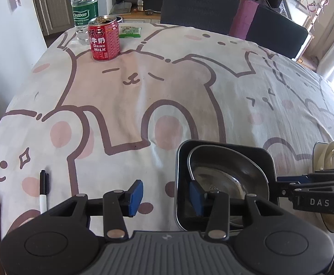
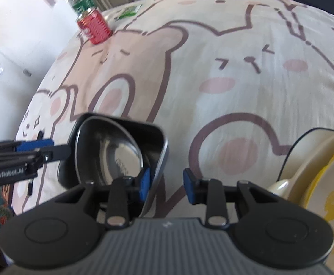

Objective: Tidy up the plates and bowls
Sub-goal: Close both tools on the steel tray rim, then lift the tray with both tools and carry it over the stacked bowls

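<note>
We see the black square tray [image 1: 224, 146] holding a steel oval dish [image 1: 226, 171] on the bear-print tablecloth [image 1: 144, 91], left gripper [image 1: 165, 197] straddling its left wall, right gripper [image 2: 167, 183] straddling its right wall, both sets of pads apart, cream and yellow bowls [image 2: 316, 171] just right, red milk can [image 1: 104, 39] well behind.

Cream cotton tablecloth [image 1: 144, 87] is showing brown-outlined bears with pink cheeks. Square dark-grey metal tray [image 1: 224, 145] is carrying a shiny silver steel bowl [image 1: 226, 171]. Red cylindrical milk can [image 1: 104, 40] is bearing white lettering. Cream ceramic plate [image 2: 316, 160] is displaying yellow patches.
</note>
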`<move>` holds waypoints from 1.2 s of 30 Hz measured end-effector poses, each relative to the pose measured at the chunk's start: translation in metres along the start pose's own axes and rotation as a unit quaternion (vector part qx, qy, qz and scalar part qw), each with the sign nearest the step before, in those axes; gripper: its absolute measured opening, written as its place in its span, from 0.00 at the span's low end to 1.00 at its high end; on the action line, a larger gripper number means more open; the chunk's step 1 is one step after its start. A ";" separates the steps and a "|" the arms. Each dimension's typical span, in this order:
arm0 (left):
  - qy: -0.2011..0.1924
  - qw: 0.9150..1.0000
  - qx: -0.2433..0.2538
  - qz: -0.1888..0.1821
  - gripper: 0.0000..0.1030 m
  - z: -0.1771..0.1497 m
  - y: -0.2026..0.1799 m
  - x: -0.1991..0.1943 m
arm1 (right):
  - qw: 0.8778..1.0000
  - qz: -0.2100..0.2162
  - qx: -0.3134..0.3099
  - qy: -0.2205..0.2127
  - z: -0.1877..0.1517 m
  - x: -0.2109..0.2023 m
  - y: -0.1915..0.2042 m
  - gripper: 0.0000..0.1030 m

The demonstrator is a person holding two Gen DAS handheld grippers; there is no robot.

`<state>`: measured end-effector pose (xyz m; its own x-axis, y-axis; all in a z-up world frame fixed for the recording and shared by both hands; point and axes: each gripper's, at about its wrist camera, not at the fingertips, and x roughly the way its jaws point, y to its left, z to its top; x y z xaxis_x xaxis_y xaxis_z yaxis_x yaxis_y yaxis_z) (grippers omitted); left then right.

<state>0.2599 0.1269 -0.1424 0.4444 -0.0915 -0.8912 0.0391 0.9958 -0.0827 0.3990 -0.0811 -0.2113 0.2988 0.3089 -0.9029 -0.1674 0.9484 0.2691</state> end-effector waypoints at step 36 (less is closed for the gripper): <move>0.032 0.998 -0.029 -0.047 0.04 -0.001 0.007 0.015 | 0.998 0.023 0.063 -0.015 -0.007 -0.004 0.000 0.12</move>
<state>0.2661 0.1321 -0.1562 0.3826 -0.1868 -0.9048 0.0259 0.9811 -0.1916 0.3909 -0.0825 -0.2096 0.3210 0.3524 -0.8791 -0.0629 0.9341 0.3515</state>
